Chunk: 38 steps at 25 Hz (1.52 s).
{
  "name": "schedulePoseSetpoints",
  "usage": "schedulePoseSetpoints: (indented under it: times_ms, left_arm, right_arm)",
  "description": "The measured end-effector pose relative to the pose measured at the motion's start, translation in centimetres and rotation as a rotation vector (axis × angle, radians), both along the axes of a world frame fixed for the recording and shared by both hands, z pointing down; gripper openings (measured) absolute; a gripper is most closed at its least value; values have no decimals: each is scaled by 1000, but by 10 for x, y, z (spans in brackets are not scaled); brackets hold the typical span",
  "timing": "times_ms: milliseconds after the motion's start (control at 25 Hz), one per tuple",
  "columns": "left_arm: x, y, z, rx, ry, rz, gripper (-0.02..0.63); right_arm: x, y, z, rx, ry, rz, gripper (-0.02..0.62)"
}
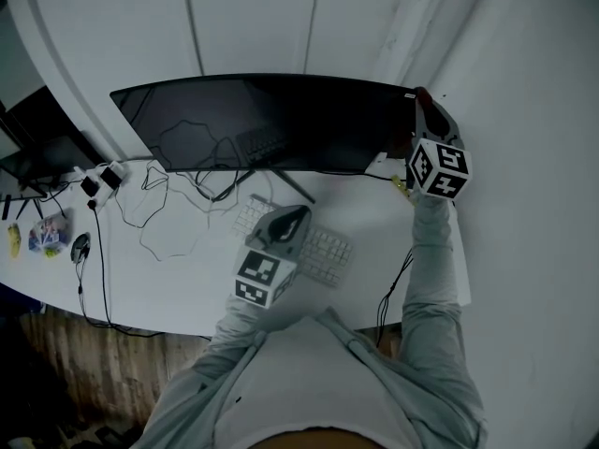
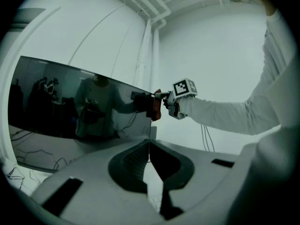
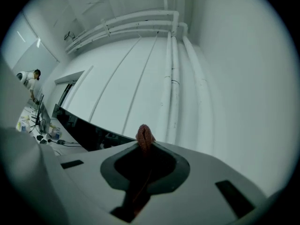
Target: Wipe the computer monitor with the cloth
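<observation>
A wide curved black monitor stands at the back of the white desk, its screen dark. My right gripper is at the monitor's right edge, shut on a reddish cloth that pokes out past the jaw tips. In the left gripper view the cloth lies against the right end of the monitor. My left gripper hovers low over the keyboard, short of the screen. Its jaws meet at the tips with nothing between them.
Loose cables trail over the desk under the monitor. A power strip and a mouse lie at the left, beside a second dark screen. White walls close in behind and at the right, with pipes in the corner.
</observation>
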<state>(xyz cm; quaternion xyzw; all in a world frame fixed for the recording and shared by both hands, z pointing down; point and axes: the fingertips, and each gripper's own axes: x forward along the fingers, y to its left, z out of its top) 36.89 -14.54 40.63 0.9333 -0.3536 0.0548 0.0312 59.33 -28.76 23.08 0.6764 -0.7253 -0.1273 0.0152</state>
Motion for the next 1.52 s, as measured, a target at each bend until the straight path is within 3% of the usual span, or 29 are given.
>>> schedulePoseSetpoints:
  times_ms: [160,400,760,1080,1520]
  left_arm:
    - [-8,-1,-1,3,-4,-14,21]
    - [-18,1,5,-6,-11,-20,21]
    - [-27,0,10,-16,7,-18,21]
    - [-69,-2,14,-42,26,-85,21]
    - [-174,0,21,-93,27,-178,21]
  right_arm:
    - [-6,-3,-17,13,101,3,38]
    - [-16,-6,-15,-50,251,20,37]
    - [-61,-14,-13,-126,580,48,37]
    - [-142,-16,-13,-103,712,-74,38]
    - [-313,-24,-13,-46,773,-247,38]
